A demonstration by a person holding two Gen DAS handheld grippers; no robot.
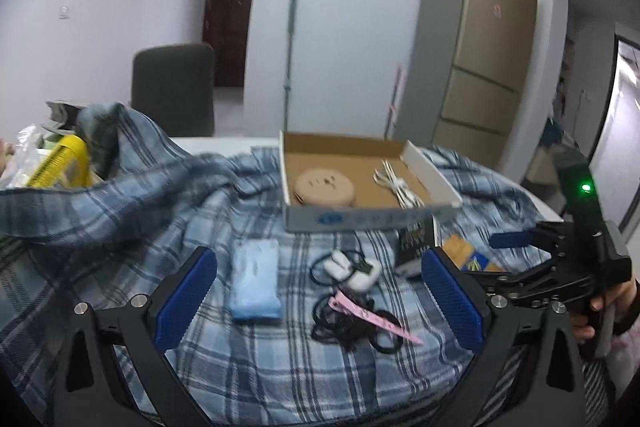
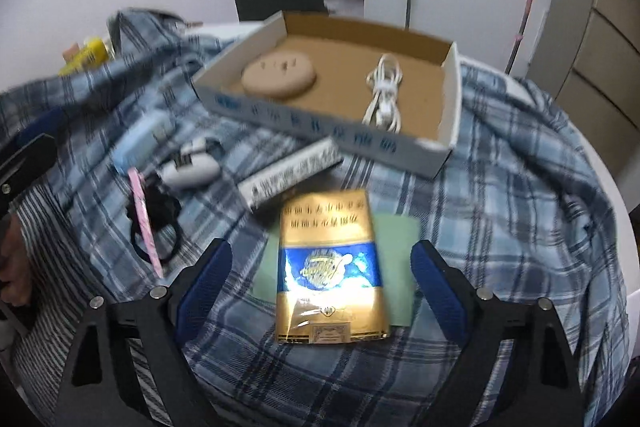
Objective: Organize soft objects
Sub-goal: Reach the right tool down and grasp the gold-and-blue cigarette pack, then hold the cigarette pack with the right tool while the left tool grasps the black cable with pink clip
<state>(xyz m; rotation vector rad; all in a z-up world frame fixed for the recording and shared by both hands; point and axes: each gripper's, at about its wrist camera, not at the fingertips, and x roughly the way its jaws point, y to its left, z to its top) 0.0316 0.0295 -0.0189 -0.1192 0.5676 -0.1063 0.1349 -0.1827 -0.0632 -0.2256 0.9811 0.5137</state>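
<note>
Right tongs lining up over the gold packet, the box waiting beyond.

From the left: the left gripper (image 1: 316, 295) hangs with jaws apart and empty above the blue pack (image 1: 256, 279) and black cords (image 1: 352, 327). The right gripper (image 2: 320, 287) straddles the gold packet (image 2: 330, 267) with its jaws wide, pads clear of it. Next, probably: lower, close gently (foil may slip), carry to the cardboard box (image 2: 450, 95).

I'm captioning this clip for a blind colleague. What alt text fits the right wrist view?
The open right gripper hovers over a gold-and-blue packet on a blue plaid cloth, jaws either side, not touching. Behind sits a cardboard tray holding a tan disc and a white cable.
</note>
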